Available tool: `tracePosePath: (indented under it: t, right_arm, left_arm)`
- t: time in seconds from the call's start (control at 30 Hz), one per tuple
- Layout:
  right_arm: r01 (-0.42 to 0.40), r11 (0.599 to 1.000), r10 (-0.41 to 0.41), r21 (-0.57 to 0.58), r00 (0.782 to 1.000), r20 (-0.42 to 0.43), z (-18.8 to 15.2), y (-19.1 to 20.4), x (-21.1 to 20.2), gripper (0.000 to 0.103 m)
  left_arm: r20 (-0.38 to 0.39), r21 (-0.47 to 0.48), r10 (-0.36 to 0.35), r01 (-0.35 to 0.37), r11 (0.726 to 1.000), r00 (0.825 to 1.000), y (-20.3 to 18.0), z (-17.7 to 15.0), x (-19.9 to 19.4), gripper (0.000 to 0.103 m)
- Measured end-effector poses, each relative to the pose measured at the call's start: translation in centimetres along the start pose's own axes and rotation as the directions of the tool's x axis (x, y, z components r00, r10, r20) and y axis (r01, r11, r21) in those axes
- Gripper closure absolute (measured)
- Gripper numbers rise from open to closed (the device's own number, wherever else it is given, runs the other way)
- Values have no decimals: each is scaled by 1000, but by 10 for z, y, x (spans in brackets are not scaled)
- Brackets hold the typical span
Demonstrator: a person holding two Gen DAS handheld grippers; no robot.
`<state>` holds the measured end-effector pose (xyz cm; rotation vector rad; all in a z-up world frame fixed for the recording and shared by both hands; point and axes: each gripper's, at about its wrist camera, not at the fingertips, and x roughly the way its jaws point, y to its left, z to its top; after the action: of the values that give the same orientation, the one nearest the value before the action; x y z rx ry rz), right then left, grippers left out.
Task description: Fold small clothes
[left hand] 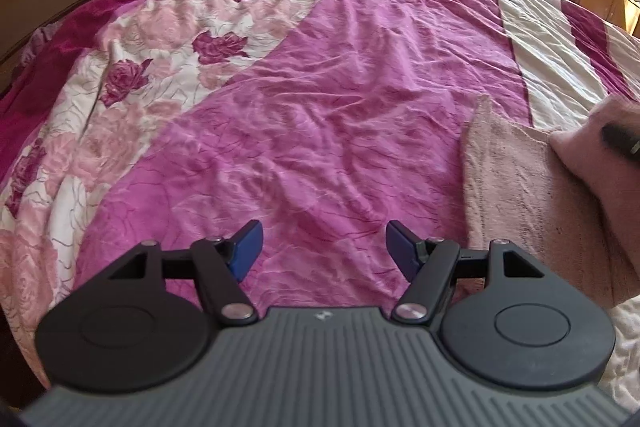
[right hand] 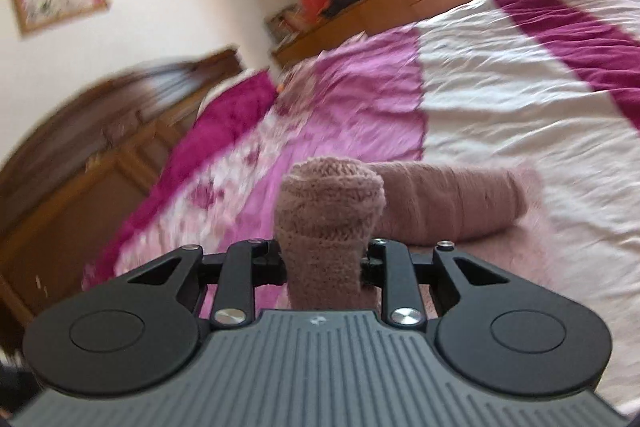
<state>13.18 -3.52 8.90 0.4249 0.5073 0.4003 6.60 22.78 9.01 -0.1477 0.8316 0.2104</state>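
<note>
our right gripper (right hand: 324,263) is clamped on a bunched fold of the dusty-pink knitted garment (right hand: 332,219), lifting it above the bedspread (right hand: 500,87); the rest trails beside it, rolled over on itself. in the left wrist view the same garment (left hand: 520,179) lies at the right, part of it raised. our left gripper (left hand: 322,251) hangs with its blue pads wide apart and nothing between them, over bare bedspread. we judge the risk plain: one pinch on thick, loose knit may slip, or the hanging part may twist and crease crooked, since nothing pins the far edge.
</note>
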Motion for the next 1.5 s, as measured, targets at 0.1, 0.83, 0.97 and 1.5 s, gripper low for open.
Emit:
tracePosePath:
  t: [0.1, 0.83, 0.97, 1.5]
  right_arm:
    - [6, 997, -12, -80, 997, -74, -22, 17, 19, 75]
    - [-6, 978, -30, -210, 986, -167, -54, 21, -61, 34]
    - [86, 984, -105, -157, 988, -115, -47, -6, -85, 33]
    - [214, 977, -210, 26, 973, -100, -60, -74, -93, 19]
  left_arm:
    - [2, -19, -15, 15, 1000, 1000, 4, 2, 3, 34]
    - [3, 72, -378, 377, 923, 926, -100, 28, 60, 34]
    - [-20, 74, -384, 384, 920, 923, -116, 26, 80, 34]
    - [50, 80, -439, 435, 897, 897, -136, 10, 97, 55]
